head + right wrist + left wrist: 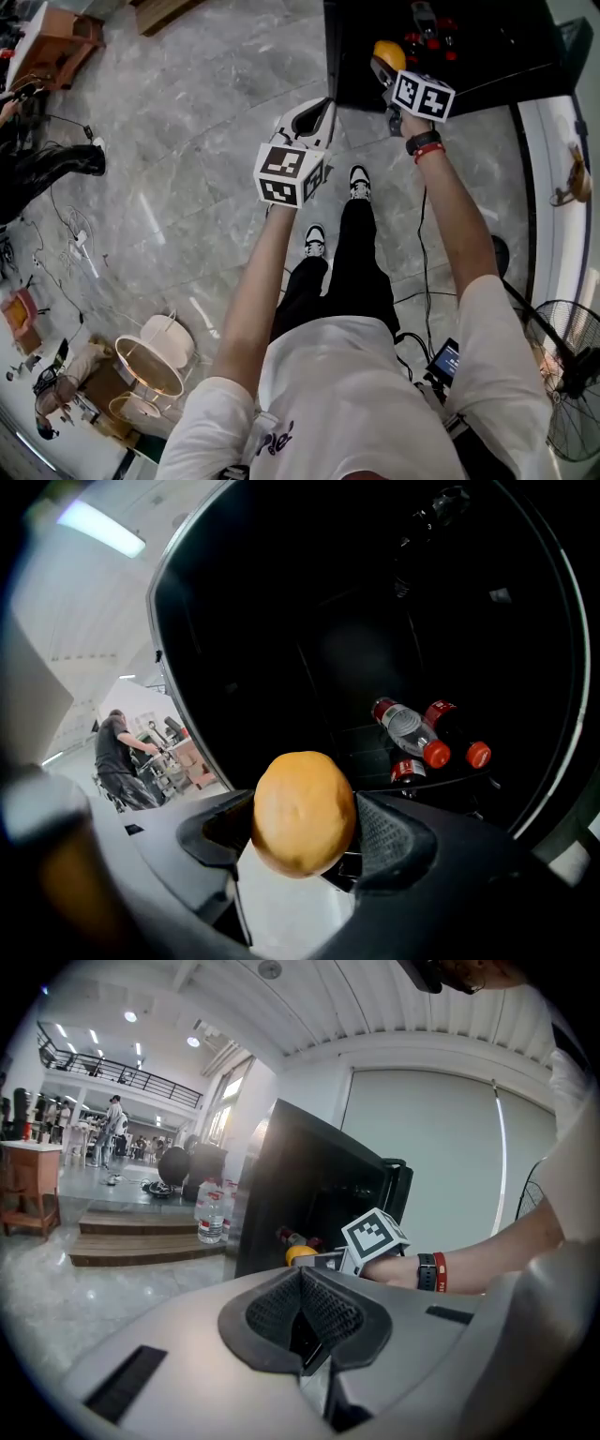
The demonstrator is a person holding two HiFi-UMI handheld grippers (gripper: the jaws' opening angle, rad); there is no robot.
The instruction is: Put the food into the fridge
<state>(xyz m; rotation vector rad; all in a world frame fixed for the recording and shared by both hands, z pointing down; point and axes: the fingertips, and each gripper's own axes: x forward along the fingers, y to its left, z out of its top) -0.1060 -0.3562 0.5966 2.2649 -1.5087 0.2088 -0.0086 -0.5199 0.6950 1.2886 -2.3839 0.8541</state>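
Fridge [262, 639]: open — red-capped bottles [412, 733] on its shelf.
Right gripper [305, 832]: at fridge mouth, clamped on orange [303, 803].
Left gripper [305, 1321]: left of fridge — jaws pressed together.

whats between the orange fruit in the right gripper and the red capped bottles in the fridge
Nothing else shows: in the right gripper view only dark, bare fridge shelf separates the orange fruit from the bottles.

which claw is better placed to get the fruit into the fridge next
Right. The right claw grips the round orange fruit and faces the open black fridge, where red-capped bottles lie. The left claw is shut and empty.
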